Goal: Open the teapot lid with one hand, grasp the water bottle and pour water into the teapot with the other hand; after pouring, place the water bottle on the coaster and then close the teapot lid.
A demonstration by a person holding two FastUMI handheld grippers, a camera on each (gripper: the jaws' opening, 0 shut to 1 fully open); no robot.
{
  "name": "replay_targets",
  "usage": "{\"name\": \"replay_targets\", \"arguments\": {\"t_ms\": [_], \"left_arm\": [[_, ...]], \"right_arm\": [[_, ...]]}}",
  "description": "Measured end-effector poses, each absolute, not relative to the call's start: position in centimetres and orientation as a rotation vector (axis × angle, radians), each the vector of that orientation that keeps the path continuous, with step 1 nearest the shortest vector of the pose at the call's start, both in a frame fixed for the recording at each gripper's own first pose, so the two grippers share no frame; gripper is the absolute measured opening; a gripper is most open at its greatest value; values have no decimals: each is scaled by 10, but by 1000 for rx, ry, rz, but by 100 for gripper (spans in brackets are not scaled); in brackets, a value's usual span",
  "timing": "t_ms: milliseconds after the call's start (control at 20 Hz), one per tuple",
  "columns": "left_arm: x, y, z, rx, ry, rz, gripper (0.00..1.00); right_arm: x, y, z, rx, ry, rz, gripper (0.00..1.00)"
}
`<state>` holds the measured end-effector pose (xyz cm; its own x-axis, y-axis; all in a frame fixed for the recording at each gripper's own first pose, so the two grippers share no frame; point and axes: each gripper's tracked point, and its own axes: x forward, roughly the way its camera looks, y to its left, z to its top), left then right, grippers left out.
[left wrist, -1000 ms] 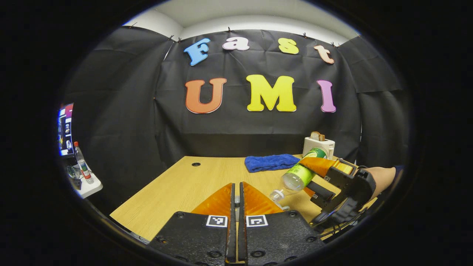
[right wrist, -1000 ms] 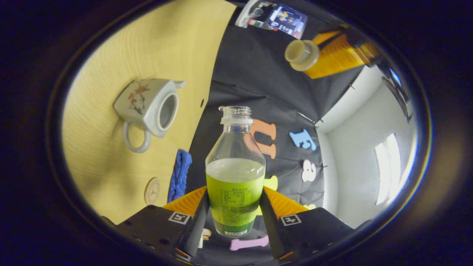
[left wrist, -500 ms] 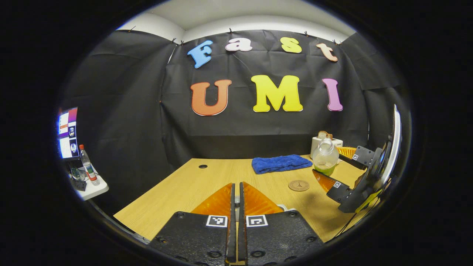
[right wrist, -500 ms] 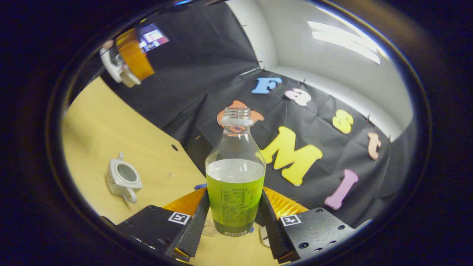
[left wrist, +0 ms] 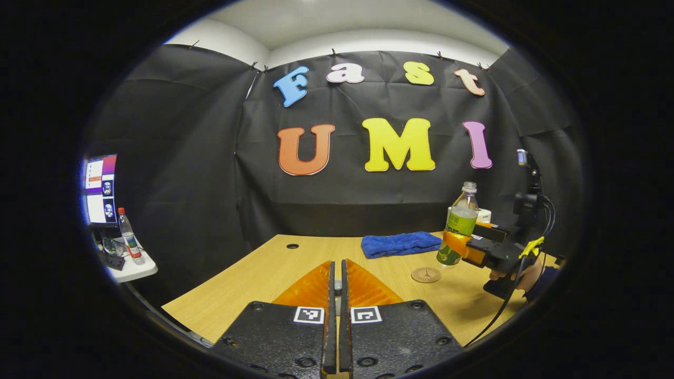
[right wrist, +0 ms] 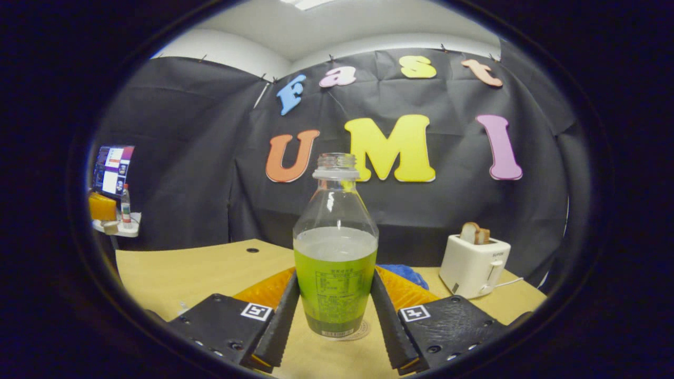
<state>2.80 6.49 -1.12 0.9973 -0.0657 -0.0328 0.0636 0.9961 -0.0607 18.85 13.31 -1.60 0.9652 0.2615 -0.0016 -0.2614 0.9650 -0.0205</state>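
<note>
Two fingers of the right gripper (right wrist: 335,316) squeeze the water bottle (right wrist: 335,263) from both sides in the middle of the right gripper view. The bottle stands straight up, has no cap on, and is partly full. Its bottom is right over the round coaster (right wrist: 358,332), whose edge peeks out at the lower middle of the frame; I cannot tell if they touch. A white toaster (right wrist: 474,266) with bread in it sits on the surface (right wrist: 184,273) at the right. A bit of blue cloth (right wrist: 403,273) shows behind the right finger.

In the left gripper view, the left gripper (left wrist: 337,295) is at the bottom middle, with its fingers pressed close together and only a thin gap between them. I cannot tell what is in that gap. At the right of the frame, the right gripper (left wrist: 457,246) holds the water bottle (left wrist: 457,223) upright, just beside the coaster (left wrist: 425,274) on the surface (left wrist: 263,268). A hand (left wrist: 518,275) holds that gripper. The blue cloth (left wrist: 400,244) lies behind the coaster. At the far left, a screen (left wrist: 100,188) and a small bottle (left wrist: 129,237) stand on a side shelf.
</note>
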Motion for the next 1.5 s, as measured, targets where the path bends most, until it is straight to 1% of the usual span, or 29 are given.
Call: {"name": "replay_targets", "arguments": {"t_ms": [50, 200, 350, 650, 700, 800, 850, 950, 1050, 1200, 1400, 1500], "left_arm": [[30, 63, -15, -59, 44, -64, 4], [35, 60, -28, -19, 80, -47, 5], [37, 52, -30, -6, 88, -67, 4], [41, 56, -38, -26, 111, -71, 4], [42, 57, -40, -29, 116, -67, 5], [41, 59, -41, -32, 122, -64, 4], [41, 60, -41, -33, 122, -63, 4], [41, 59, -41, -33, 121, -65, 4], [41, 58, -40, -30, 118, -71, 4], [42, 51, -35, -30, 96, -85, 4], [41, 32, -36, -52, 93, -137, 4], [44, 21, -38, -46, 92, -168, 4]], "right_arm": [[199, 133, -22, -13, 24, 256, 75], [228, 134, -40, -24, 66, 224, 75], [251, 140, -65, -51, 117, 221, 74], [270, 127, -88, -21, 153, 199, 73], [271, 129, -92, -9, 168, 217, 74], [268, 137, -93, 0, 185, 254, 77], [267, 134, -89, -10, 175, 244, 76], [264, 131, -82, -20, 158, 237, 84], [257, 126, -77, -25, 151, 229, 96], [234, 108, -60, -31, 106, 214, 97], [187, 74, -47, -110, 47, 162, 96], [156, 66, -51, -118, 43, 183, 96]]}}
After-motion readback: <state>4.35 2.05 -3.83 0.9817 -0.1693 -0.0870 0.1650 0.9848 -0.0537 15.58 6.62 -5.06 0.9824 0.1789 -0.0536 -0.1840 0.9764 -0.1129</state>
